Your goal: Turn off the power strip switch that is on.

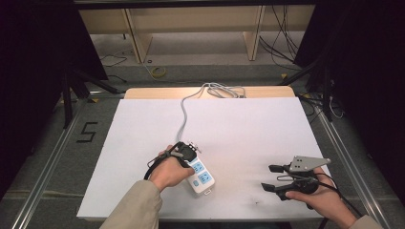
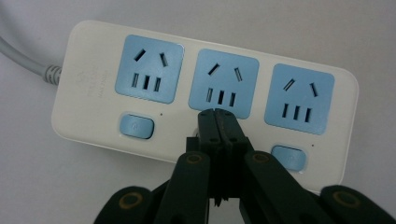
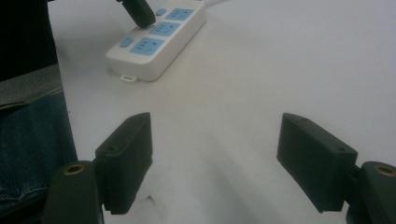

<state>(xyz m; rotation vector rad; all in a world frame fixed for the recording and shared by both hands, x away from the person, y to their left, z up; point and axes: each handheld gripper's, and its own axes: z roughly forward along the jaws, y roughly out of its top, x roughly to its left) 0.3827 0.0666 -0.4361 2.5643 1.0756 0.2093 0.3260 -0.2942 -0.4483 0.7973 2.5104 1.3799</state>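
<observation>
**Even light, soft close-ups**

The white surface (image 1: 248, 124) is brightly and evenly lit from above, while the floor beyond it falls dim and dark at both sides. Shadows on the surface are faint. In both gripper views the nearest black jaws blur; the power strip (image 2: 205, 93) stays sharp, without glare.

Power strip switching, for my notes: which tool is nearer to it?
Left. The left tool sits shut, tips on the power strip; the right tool hovers open, well off to its side.

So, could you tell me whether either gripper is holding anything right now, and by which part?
Nothing is held. The left gripper is shut, its tips over the power strip's middle switch. The right gripper is open over bare table.
</observation>
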